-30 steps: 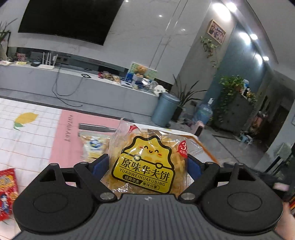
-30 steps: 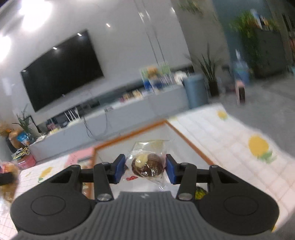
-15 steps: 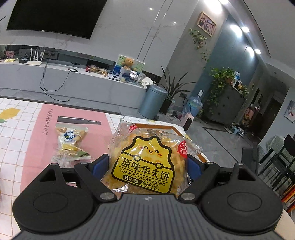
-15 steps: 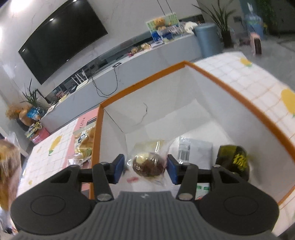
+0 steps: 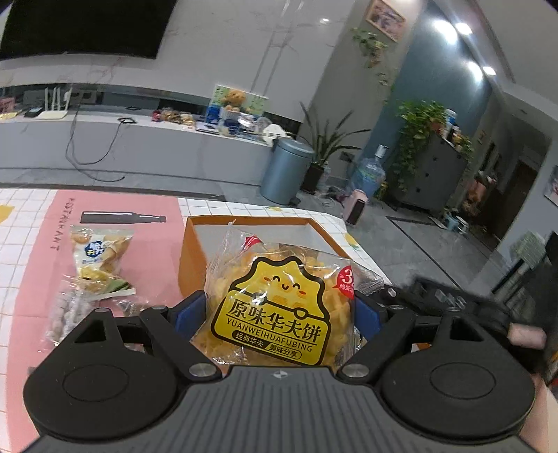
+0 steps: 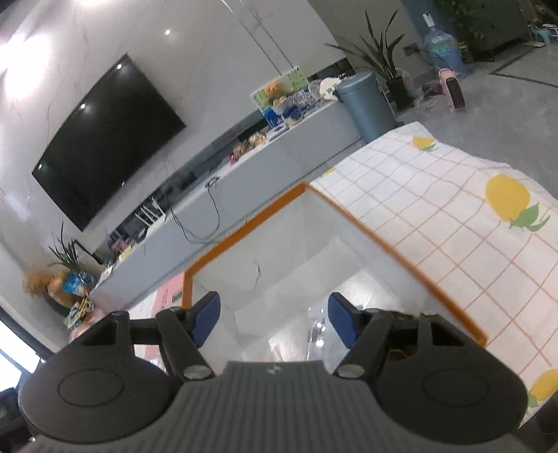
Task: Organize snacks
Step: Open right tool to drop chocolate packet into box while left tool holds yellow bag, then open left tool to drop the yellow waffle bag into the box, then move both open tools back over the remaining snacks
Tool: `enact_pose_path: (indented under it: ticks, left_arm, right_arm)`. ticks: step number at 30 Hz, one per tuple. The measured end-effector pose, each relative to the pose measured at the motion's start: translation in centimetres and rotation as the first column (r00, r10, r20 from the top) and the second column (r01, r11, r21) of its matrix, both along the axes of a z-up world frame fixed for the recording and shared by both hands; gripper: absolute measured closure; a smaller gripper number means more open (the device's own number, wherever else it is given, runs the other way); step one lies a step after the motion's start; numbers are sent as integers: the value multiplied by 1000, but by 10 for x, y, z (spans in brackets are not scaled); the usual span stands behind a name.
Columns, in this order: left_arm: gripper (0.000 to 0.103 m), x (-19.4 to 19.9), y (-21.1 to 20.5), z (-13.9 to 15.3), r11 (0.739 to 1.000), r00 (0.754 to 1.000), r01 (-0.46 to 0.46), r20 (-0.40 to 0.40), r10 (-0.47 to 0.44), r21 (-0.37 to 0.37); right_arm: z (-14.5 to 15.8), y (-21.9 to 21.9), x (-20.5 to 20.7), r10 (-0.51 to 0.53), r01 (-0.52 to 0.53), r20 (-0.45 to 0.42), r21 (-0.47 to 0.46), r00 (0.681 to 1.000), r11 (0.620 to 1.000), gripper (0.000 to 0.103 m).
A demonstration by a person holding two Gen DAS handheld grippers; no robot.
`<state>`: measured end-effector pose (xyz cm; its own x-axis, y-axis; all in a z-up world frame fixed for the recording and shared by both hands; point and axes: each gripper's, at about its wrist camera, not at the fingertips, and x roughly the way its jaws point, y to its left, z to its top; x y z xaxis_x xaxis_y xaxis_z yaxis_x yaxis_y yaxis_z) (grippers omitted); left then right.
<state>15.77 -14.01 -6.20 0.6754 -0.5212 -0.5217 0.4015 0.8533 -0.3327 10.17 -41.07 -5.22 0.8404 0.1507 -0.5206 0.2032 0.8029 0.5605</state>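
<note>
Right gripper [image 6: 273, 319] has just spread its jaws, now empty, over the box [image 6: 401, 263]; chocolate snack seemingly dropped; left gripper [image 5: 279, 313] pinches waffle bag [image 5: 275, 306], box at twelve o'clock.

We look from two cameras, one riding on each hand tool, and both tilt downward. Our left one sits close behind a clear bag of yellow waffle snacks [image 5: 275, 313] and looks across the checked tablecloth [image 5: 21, 240]. Our right one looks down into the white box with the orange rim [image 6: 244, 237] from very near. Both views share that box [image 5: 190, 258], the round grey bin [image 5: 284, 170] [image 6: 366, 104] and the big black TV [image 5: 80, 28] [image 6: 104, 143].
</note>
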Motion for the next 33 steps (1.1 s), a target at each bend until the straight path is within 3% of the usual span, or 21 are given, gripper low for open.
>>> enact_pose_path:
  ticks: [4,7,12,17,23,33]
  left_arm:
    - [3,23,-19,-8,1000,996,-22,-90,21,-6]
    - [3,39,-31,-14,998,992,-65,-103,66,21]
    - [2,66,-39,-30,992,982,-120,-146,123,29]
    - [0,69,-42,-33,987,987,-148,-54,151,60]
    - [0,60,-34,-29,973,974,-227,26,227,26]
    - [0,54,-23,-19,973,974,-226,17,226,41]
  right_arm:
    - [-2,-11,-1,-35,34,12,48,999,998,36]
    - [-3,-20,-4,-75,70,31,120,997,990,35]
    - [4,-16,-6,-99,95,47,90,994,991,35]
    - [2,-19,-7,-125,119,51,112,991,987,35]
    - [0,-13,-3,-116,110,47,110,992,988,35]
    - [1,-8,-2,-90,86,48,87,995,993,35]
